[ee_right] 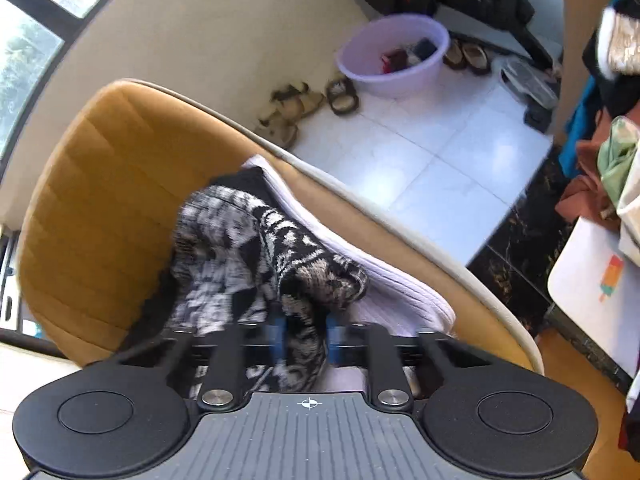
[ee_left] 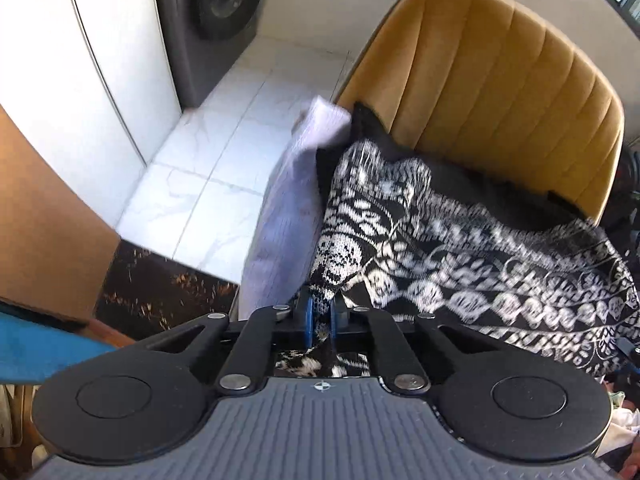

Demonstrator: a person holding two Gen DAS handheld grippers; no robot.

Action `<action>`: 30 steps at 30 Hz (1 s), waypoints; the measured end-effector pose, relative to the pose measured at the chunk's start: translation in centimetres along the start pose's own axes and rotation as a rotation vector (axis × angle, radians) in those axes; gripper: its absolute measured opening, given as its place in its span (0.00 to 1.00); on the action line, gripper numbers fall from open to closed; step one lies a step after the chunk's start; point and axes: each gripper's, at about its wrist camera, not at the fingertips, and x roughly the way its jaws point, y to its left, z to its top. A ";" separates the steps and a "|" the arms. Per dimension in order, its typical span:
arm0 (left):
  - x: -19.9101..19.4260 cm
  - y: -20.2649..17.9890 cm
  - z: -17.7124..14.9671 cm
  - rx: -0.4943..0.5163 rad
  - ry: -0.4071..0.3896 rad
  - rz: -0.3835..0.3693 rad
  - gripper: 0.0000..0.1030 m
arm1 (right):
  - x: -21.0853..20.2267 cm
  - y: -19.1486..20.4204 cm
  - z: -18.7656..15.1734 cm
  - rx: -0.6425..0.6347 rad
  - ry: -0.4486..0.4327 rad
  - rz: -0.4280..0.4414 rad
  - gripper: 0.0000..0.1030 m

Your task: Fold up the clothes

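While draped over the mustard chair [ee_left: 500, 80], black-and-white patterned garment [ee_left: 440, 248] pinched at one edge by left gripper [ee_left: 322, 316], jaws pressed together on the cloth. Right gripper [ee_right: 306, 336] clamped on another bunched part, beside white folded cloth [ee_right: 392, 292].

Right gripper [ee_right: 306, 338] fingers pinch black-and-white patterned garment [ee_right: 248, 256] over mustard chair [ee_right: 100, 184].

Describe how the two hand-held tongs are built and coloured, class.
Both the left tongs and the right tongs have blue fingertip pads, matte black linkage arms with silver rivets, two round black discs, and a ribbed grey body bearing a small crosshair mark.
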 end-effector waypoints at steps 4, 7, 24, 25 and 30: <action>-1.0 0.5 0.6 0.007 0.008 -0.002 0.08 | -4.1 0.6 -0.2 0.002 -0.069 0.077 0.07; -0.7 0.8 0.1 0.027 0.028 0.016 0.08 | -5.9 0.2 -0.9 0.017 -0.076 0.073 0.06; -2.1 -6.7 -2.1 0.423 -0.127 0.115 0.99 | -5.2 3.0 -3.7 -0.253 -0.054 -0.151 0.95; -1.2 -7.1 -2.0 0.416 -0.107 0.125 0.99 | -4.8 3.7 -4.1 -0.302 -0.049 -0.168 0.96; 4.5 -7.7 -1.3 0.386 -0.005 0.228 0.99 | -0.7 6.2 -6.0 -0.442 0.005 -0.273 0.99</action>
